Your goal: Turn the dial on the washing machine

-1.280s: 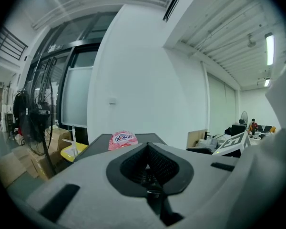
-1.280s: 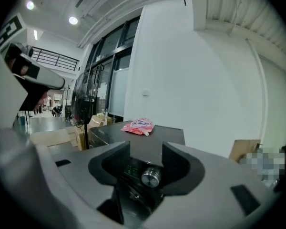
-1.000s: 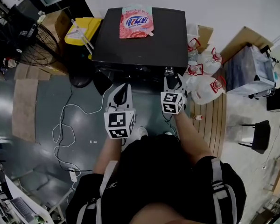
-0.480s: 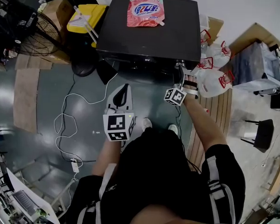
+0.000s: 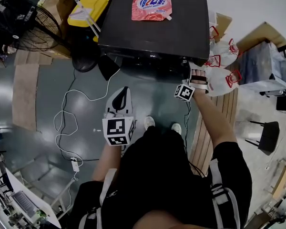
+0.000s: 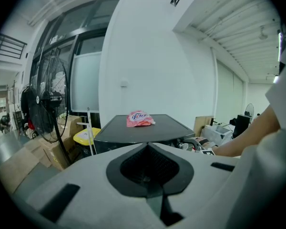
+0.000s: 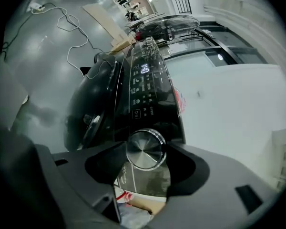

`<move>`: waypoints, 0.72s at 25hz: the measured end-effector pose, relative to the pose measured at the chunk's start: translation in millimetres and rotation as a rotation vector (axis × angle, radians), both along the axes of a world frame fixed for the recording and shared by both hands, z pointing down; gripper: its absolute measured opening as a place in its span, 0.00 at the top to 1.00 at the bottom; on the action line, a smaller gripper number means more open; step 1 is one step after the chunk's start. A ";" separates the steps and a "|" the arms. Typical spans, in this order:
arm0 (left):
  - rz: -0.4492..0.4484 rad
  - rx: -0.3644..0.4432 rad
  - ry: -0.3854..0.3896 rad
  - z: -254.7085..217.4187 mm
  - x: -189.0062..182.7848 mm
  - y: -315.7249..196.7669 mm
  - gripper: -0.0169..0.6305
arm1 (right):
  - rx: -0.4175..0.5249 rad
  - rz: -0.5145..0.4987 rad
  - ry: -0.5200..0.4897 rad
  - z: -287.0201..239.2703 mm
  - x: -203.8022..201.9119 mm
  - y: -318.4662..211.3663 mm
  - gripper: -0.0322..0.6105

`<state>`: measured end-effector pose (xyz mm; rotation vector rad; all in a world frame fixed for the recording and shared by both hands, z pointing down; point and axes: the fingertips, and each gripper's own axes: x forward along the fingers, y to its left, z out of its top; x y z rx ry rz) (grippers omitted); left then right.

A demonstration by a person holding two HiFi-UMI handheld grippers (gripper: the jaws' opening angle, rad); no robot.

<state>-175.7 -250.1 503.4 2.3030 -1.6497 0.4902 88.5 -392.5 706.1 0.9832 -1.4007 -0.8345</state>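
Observation:
The black washing machine [image 5: 152, 32] stands ahead of me with a pink detergent pouch [image 5: 151, 3] on its lid. My right gripper [image 5: 194, 74] is at the machine's front right corner, rolled onto its side. In the right gripper view the silver dial [image 7: 144, 149] sits between the jaws of my right gripper [image 7: 145, 157], beside the lit control panel [image 7: 143, 87]. Those jaws have just been opening and stand beside the dial's rim without squeezing it. My left gripper [image 5: 122, 95] hangs over the floor, shut and empty, well short of the machine [image 6: 143, 130].
White plastic bags [image 5: 224, 75] and a grey crate [image 5: 264, 68] crowd the machine's right side. A yellow bin [image 5: 88, 11] and a standing fan [image 5: 28, 27] are at its left. A white cable [image 5: 66, 123] loops over the floor. My feet [image 5: 150, 122] stand close to the machine.
My right gripper has rolled onto its side at the machine's front right corner and sunk lower. My left gripper has dropped a little and drawn back from the machine.

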 end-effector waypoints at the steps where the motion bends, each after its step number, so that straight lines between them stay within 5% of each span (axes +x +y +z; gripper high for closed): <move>1: 0.000 0.000 -0.001 0.4 -0.6 -0.3 0.98 | 0.007 -0.006 0.009 -0.2 -0.8 0.8 0.59; 7: 0.001 -0.003 -0.001 2.5 0.6 -1.6 0.98 | 0.003 -0.033 0.017 5.1 -2.7 1.7 0.55; 18: -0.004 -0.005 -0.011 4.9 0.6 1.3 0.98 | 0.161 -0.046 0.138 2.0 0.7 -5.0 0.55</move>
